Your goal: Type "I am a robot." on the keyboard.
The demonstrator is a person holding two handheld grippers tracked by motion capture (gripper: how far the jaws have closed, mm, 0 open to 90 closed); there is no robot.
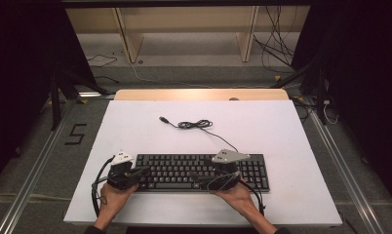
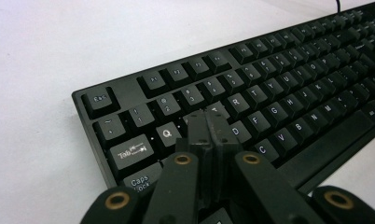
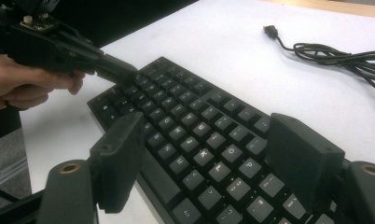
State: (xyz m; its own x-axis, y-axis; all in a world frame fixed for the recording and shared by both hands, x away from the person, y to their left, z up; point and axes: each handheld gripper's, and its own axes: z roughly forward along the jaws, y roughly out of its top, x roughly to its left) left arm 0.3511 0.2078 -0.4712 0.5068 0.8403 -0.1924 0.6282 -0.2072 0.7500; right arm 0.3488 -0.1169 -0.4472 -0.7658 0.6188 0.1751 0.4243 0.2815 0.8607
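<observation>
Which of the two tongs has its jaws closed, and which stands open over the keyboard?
The left tongs are shut, jaws pressed together above the W and E keys. The right tongs stand wide open over the keyboard.

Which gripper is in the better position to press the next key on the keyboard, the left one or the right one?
Probably the left gripper: its jaws are shut into one tip above the keyboard near W. The right gripper stands open.

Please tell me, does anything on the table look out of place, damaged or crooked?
Nothing looks damaged or spilled. The keyboard lies straight on the white table. One small oddity: its cable is not plugged in, and lies loosely bundled behind it with the plug free on the table.
</observation>
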